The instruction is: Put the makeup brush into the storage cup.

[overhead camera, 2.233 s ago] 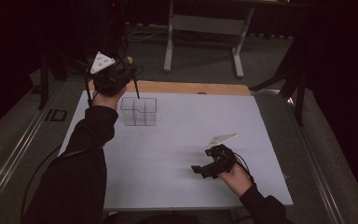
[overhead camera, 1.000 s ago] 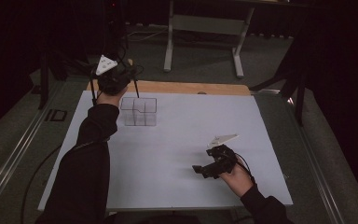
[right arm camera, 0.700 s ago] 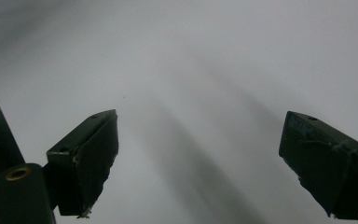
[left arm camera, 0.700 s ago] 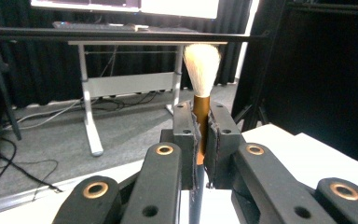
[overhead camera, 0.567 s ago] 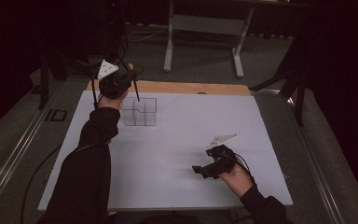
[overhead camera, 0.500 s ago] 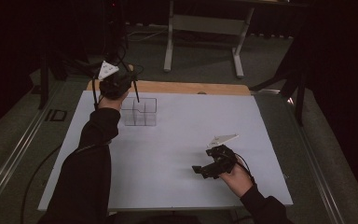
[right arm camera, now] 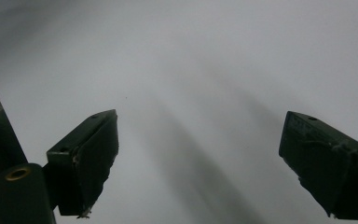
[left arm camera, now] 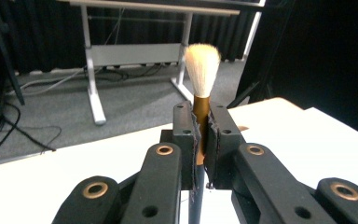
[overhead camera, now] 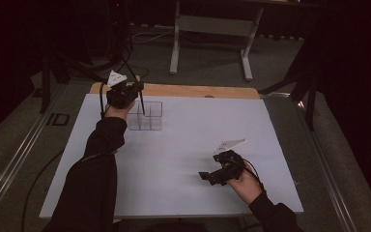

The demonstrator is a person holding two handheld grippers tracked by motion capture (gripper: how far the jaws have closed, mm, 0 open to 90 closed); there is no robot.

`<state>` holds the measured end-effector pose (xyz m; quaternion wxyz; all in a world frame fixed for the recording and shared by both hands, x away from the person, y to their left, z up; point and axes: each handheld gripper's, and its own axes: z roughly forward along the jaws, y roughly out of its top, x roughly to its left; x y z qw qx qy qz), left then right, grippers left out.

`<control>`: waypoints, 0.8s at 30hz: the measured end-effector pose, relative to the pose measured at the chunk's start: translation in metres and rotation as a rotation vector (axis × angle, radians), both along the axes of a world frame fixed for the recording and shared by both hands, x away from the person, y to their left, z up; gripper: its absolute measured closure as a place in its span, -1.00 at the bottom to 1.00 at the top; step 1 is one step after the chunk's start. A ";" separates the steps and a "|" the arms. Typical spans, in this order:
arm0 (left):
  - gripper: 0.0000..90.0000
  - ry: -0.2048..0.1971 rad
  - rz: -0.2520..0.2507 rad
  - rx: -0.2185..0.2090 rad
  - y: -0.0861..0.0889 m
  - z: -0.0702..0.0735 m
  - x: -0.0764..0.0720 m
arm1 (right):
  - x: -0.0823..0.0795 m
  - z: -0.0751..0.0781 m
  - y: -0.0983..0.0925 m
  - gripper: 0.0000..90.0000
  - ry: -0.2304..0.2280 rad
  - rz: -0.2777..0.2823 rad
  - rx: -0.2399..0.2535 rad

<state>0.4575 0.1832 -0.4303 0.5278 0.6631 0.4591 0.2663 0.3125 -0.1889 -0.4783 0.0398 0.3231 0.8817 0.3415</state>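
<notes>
Brush (left arm camera: 202, 88) stands clamped within left claw (left arm camera: 201, 133).

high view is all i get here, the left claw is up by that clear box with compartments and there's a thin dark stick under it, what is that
Observer: The left claw is shut on a brush with a gold metal collar and a pale bristle tuft, tuft pointing up; the dark stick is its handle.
Operator: ok and the right claw, holding anything
Observer: No. The right claw has its jaws wide apart with nothing between them, just the white table surface beyond.
Operator: is the brush handle down in the clear box
Observer: The left gripper view cuts the handle off below the jaws. In the high view its lower end sits over the clear compartment box, but I cannot tell which compartment.
</notes>
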 end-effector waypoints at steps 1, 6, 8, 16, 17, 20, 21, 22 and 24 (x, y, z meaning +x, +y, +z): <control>0.86 0.005 0.006 0.011 -0.001 -0.001 0.000 | 0.000 0.000 0.000 -0.74 0.003 0.000 0.000; 0.86 0.026 0.012 0.019 -0.003 -0.004 0.000 | 0.000 0.000 0.000 -0.74 0.002 0.002 -0.001; 0.86 0.033 0.010 0.017 -0.003 -0.006 0.000 | 0.000 0.000 0.000 -0.74 0.003 0.002 -0.001; 0.86 0.065 0.015 0.014 -0.004 -0.012 0.002 | 0.000 0.000 0.000 -0.74 0.004 0.003 0.000; 0.86 0.069 0.013 0.030 -0.004 -0.012 0.003 | 0.000 0.000 0.000 -0.74 0.005 0.003 0.001; 0.25 0.097 0.051 0.031 -0.007 -0.006 0.003 | 0.000 0.000 0.000 -0.74 0.005 0.006 0.001; -0.04 0.134 0.057 0.036 -0.008 -0.004 0.005 | 0.000 0.000 0.000 -0.74 0.006 0.006 0.003; -0.23 0.138 0.061 0.049 -0.009 -0.002 0.005 | 0.000 0.000 0.000 -0.74 0.003 0.004 0.002; -0.55 0.154 0.069 0.064 -0.010 0.004 0.006 | 0.000 0.000 0.000 -0.74 0.003 0.004 0.002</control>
